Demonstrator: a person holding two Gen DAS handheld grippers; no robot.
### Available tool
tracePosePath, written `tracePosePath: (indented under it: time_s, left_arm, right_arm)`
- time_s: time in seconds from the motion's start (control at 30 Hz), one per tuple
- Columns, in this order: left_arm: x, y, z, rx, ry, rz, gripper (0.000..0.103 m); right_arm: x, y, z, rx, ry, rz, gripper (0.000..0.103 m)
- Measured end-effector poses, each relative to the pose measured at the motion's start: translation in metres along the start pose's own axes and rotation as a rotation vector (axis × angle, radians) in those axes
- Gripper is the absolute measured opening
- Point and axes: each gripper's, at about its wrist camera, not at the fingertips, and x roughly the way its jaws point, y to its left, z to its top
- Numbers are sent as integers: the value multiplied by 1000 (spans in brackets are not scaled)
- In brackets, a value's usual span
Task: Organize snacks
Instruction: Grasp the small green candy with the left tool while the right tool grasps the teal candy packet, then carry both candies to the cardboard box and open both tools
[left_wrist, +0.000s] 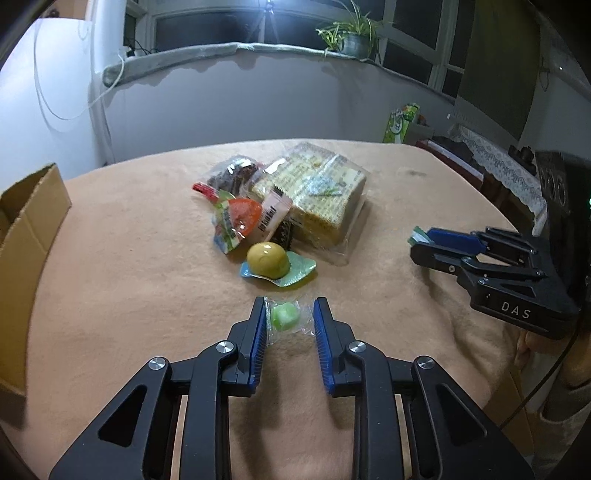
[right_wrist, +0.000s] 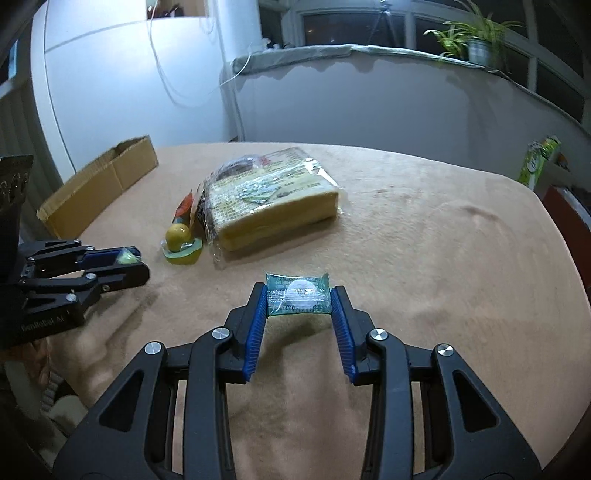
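My left gripper is shut on a small green candy in a clear wrapper, just above the tan table cover. My right gripper is shut on a teal-wrapped round snack, held over the table. A pile of snacks lies at the table's middle: a large yellow cracker pack, an orange jelly cup, a yellow-green jelly cup, and a dark packet. The left gripper also shows in the right wrist view, and the right gripper in the left wrist view.
An open cardboard box sits at the table's left edge; it also shows in the right wrist view. A green carton stands beyond the far right edge. A wall and a windowsill with a plant are behind.
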Motion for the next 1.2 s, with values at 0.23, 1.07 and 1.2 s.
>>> tracePosePath:
  time_s: [0.23, 1.07, 1.2]
  left_arm:
    - [-20, 12, 4, -23, -45, 23, 23]
    - [-107, 138, -5, -169, -227, 223, 23]
    - [-121, 172, -11, -198, -245, 289, 23]
  right_arm:
    - [-13, 4, 4, 29, -35, -11, 36]
    - [-3, 154, 87, -159, -138, 147, 37]
    - [11, 200, 105, -221, -139, 212, 37]
